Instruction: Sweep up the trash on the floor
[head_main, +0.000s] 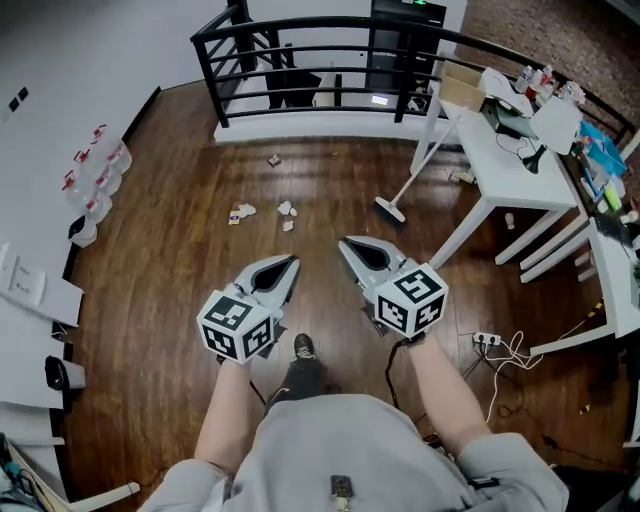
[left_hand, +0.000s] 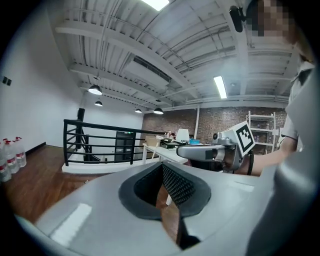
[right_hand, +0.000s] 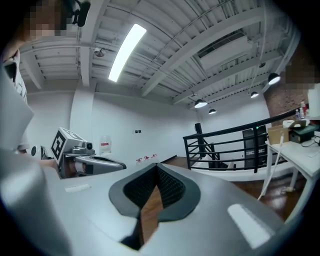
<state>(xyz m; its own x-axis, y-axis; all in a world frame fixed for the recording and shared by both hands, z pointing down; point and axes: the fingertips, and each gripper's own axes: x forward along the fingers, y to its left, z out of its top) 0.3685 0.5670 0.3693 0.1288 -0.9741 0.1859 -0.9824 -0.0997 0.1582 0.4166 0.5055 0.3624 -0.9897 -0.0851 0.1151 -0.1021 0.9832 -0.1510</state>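
Observation:
Crumpled white paper scraps lie on the dark wood floor ahead: one scrap (head_main: 242, 212) to the left, another (head_main: 287, 209) beside it, and a third (head_main: 274, 159) nearer the railing. A white broom (head_main: 408, 183) leans against the white table (head_main: 500, 165), its head (head_main: 390, 210) on the floor. My left gripper (head_main: 291, 263) and right gripper (head_main: 346, 243) are held side by side in front of me, well above the floor and short of the scraps. Both are shut with nothing between the jaws, as the left gripper view (left_hand: 161, 164) and the right gripper view (right_hand: 157, 166) also show.
A black railing (head_main: 300, 75) closes off the far side. Several clear bottles (head_main: 95, 175) line the left wall. Cluttered white tables stand at the right, with a power strip and cables (head_main: 495, 345) on the floor. My shoe (head_main: 304, 348) is below the grippers.

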